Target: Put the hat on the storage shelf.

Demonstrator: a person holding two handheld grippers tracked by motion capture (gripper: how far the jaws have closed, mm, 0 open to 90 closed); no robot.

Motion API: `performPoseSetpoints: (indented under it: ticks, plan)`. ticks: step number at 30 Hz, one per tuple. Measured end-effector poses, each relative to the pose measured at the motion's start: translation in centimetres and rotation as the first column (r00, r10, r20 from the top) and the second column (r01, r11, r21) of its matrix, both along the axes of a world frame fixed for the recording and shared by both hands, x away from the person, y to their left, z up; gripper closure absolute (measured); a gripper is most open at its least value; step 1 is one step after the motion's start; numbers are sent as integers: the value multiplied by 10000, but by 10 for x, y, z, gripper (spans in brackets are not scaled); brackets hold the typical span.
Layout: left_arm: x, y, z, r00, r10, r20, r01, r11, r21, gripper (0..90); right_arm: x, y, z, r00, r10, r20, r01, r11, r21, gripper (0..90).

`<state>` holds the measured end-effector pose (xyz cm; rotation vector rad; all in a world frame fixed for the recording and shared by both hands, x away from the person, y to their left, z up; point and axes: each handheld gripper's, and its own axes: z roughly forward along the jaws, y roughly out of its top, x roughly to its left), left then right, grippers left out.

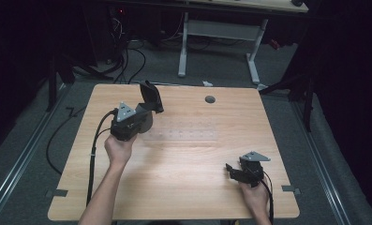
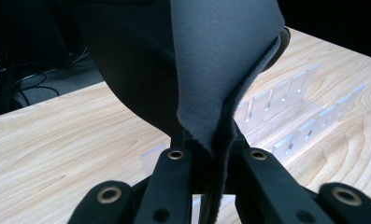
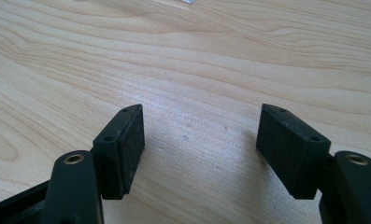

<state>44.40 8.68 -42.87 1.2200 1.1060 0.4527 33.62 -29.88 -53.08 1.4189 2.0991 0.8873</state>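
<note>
My left gripper is shut on a dark grey soft pad, which it holds upright above the table's far left part. In the left gripper view the pad rises from between the jaws, and its layered edge shows at the pinch. A clear plastic rack with rows of upright slots lies flat on the table just right of that gripper; its slots show behind the pad. My right gripper rests low near the front right corner, open, with bare wood between its pads.
The wooden table has a round grey grommet near its far edge. A white-legged desk stands behind it on the grey floor. Black cables lie at the back left, and one trails off the table's left side.
</note>
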Motion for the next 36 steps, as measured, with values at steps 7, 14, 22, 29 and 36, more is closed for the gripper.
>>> performPoseSetpoints:
  ticks: [7, 14, 22, 29, 36]
  plan:
    - [-2, 1, -2, 10000, 60, -66, -60, 10000, -14, 861, 0, 0, 0, 10000, 1, 2, -1, 10000, -6, 327]
    - [1, 2, -5, 9999, 142, -78, -143, 9998, -160, 861, 0, 0, 0, 10000, 17, 17, -17, 10000, -28, 326]
    - [5, -2, -10, 9991, 171, -400, -180, 9996, -226, 861, 0, 0, 0, 10000, 8, 11, -8, 10000, -33, 326]
    - [7, -6, -19, 9987, 200, -476, -211, 9995, -223, 861, 0, 0, 0, 10000, 11, 1, -11, 10000, -39, 325]
    - [8, -5, -29, 9966, 166, -806, -180, 9997, -162, 859, 0, 1, 0, 10000, 2, 4, -2, 10000, -35, 325]
